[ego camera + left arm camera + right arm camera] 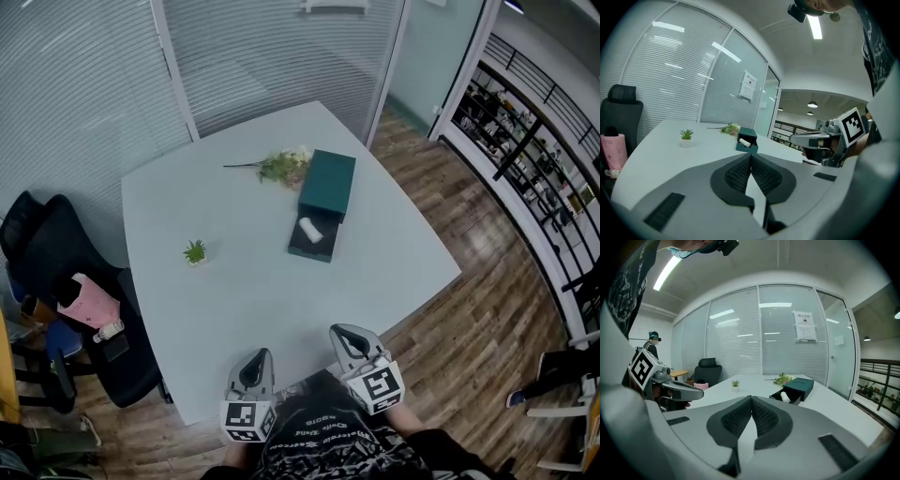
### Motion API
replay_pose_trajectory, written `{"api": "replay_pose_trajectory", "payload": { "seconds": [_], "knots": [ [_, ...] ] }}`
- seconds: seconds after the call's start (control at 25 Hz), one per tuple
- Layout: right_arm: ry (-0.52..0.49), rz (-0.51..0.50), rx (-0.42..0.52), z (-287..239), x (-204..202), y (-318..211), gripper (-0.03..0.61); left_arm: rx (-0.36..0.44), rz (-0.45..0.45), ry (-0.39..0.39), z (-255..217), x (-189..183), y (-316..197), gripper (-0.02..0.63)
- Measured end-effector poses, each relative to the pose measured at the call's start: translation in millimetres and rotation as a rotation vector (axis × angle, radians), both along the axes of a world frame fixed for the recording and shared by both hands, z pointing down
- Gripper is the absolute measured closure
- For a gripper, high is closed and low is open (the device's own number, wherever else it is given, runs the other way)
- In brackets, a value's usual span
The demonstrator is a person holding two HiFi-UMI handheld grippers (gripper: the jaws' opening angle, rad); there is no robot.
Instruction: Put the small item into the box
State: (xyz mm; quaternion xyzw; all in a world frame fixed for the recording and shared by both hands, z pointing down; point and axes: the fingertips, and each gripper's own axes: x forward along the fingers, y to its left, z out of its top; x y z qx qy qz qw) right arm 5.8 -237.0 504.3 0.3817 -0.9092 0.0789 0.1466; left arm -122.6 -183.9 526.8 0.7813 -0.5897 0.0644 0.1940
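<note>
Head view: roll (310, 230) far beyond right gripper (341, 332)

Smooth matt table (244, 281), glossy wood-plank floor (469, 225) (box (327, 185) matt, like card).

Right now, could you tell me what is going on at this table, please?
A person holds the left gripper and the right gripper at the near edge of the table, both with jaws together and empty. Farther across, the small white item lies in the open drawer of the dark green box. A potted plant and a flower sprig sit nearby.
</note>
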Motion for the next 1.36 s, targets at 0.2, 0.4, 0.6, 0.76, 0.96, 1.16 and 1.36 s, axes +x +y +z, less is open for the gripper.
{"api": "replay_pose_trajectory", "payload": {
  "seconds": [0.2,0.4,0.6,0.76,0.96,1.16,1.36],
  "knots": [
    [0.022,-0.019,0.008,1.8,-6.7,-3.9,0.569,-0.007,-0.005,-0.005,1.7,-2.6,-1.2,0.595],
    [0.052,-0.055,0.049,3.3,-14.8,-6.7,0.569,-0.011,-0.007,-0.004,2.3,-4.3,-3.2,0.595],
    [0.055,-0.049,0.009,4.2,-15.9,-3.5,0.569,-0.013,0.0,-0.007,2.8,-1.8,-3.0,0.595],
    [0.055,-0.046,0.011,4.0,-16.7,-2.5,0.571,-0.016,-0.006,-0.01,4.4,-3.5,-2.1,0.595],
    [0.068,-0.053,0.035,4.5,-13.9,-3.2,0.571,-0.013,0.015,-0.025,5.1,1.6,-0.7,0.595],
    [0.086,-0.063,0.055,7.1,-11.9,-3.7,0.571,-0.011,0.015,-0.022,4.2,3.4,-2.3,0.595],
    [0.103,-0.077,0.069,9.7,-7.5,-2.4,0.571,-0.011,0.009,-0.024,3.1,6.6,-3.0,0.595]
  ]
}}
